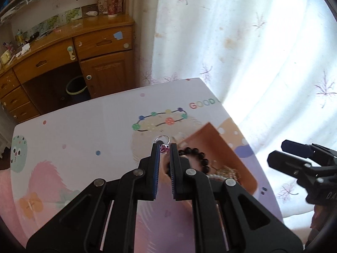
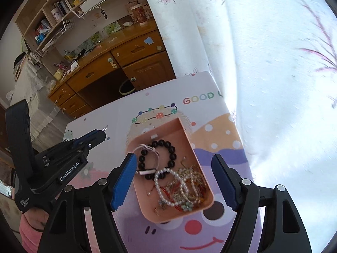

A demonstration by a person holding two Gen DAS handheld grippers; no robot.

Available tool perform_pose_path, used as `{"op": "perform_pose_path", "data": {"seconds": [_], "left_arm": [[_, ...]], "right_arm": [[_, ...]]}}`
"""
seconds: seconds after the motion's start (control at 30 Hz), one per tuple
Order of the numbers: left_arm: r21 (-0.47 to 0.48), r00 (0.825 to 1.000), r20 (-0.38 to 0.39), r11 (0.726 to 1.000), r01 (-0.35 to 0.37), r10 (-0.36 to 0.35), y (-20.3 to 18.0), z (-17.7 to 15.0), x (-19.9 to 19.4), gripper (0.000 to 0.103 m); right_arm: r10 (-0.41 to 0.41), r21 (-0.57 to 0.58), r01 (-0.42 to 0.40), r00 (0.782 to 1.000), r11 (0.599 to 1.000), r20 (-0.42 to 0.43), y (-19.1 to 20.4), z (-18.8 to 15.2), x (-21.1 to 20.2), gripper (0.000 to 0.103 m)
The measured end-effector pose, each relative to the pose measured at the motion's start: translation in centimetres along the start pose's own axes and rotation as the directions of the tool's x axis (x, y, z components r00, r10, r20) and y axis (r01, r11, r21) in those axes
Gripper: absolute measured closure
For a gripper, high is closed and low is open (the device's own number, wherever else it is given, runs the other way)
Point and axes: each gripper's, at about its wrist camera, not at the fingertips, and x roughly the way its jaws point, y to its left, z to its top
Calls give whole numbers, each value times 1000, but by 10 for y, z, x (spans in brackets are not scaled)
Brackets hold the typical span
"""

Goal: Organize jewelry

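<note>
1. Pinching a silver ring (image 1: 162, 139) with a purple stone at its fingertips, the left gripper (image 1: 164, 147) is clenched on it, raised above the table (image 1: 84, 130) so the small piece clears the surface.
2. Just right of it sits the pink tray (image 2: 185, 132), which holds a black bead bracelet (image 2: 168, 147), a pearl bracelet (image 2: 168, 181) and tangled gold chains (image 2: 189, 183), kept together as one collection.
3. Hanging over the tray's near end, the right gripper (image 2: 172, 177) is spread wide and empty, its jaws either side of the tray.
4. Dropping the ring into the tray's bare far corner looks like the next step.
</note>
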Motion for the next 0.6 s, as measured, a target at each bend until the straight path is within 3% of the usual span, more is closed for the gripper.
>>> {"op": "perform_pose_path", "data": {"seconds": [0.27,0.4,0.5,0.57,0.6], "left_arm": [[71,995,-23,993,96,-95,-85,-10,-33,96],[40,993,-93,996,83,-79,-104,-13,-35,91],[16,993,-102,998,67,-65,-101,-21,-50,68],[-18,996,-81,999,36,-37,-87,-29,-65,37],[-49,997,-69,999,22,-25,-82,-35,-74,36]], "right_arm": [[-6,64,9,999,998,-37,-40,-44,-66,28],[-50,43,52,998,998,-49,-49,-61,-92,28],[-64,43,66,997,997,-44,-47,-73,-111,17],[-58,45,60,997,997,-50,-42,-81,-117,16],[-41,50,44,997,998,-59,-39,-88,-120,16]]}}
